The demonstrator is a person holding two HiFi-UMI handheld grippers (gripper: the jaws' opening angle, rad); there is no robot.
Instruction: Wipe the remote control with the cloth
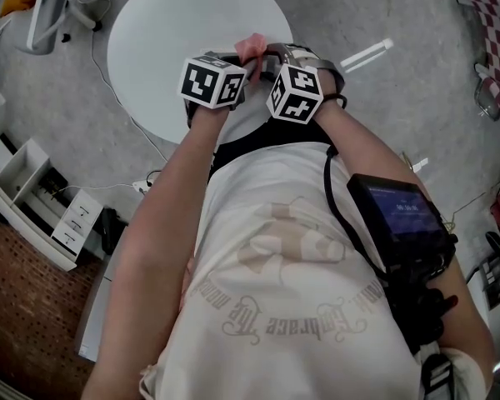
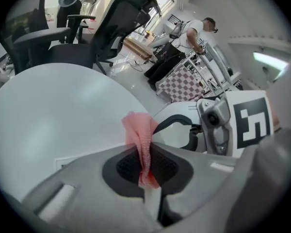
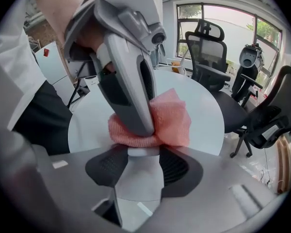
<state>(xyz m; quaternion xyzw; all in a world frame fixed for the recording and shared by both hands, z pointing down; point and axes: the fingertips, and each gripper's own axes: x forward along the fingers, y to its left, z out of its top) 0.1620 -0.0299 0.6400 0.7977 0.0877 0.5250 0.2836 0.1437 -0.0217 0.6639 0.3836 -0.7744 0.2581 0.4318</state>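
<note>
A pink cloth (image 2: 141,139) is pinched between the jaws of my left gripper (image 2: 146,171), which is shut on it. My right gripper (image 3: 144,166) is shut on a pale grey remote control (image 3: 144,176), seen end-on between its black pads. One finger (image 3: 131,86) of the left gripper presses the bunched cloth (image 3: 172,120) onto the remote's far end. In the head view both grippers meet at the near edge of the round white table (image 1: 175,32), with the cloth (image 1: 252,50) showing between the left gripper (image 1: 243,63) and the right gripper (image 1: 277,57). There the remote is hidden.
Black office chairs (image 3: 208,57) stand beyond the table and a grey chair (image 1: 50,7) sits at its far left. A white drawer unit (image 1: 33,198) and cables lie on the floor at left. A checkered cloth (image 1: 496,23) is at far right. A person (image 2: 184,38) works in the background.
</note>
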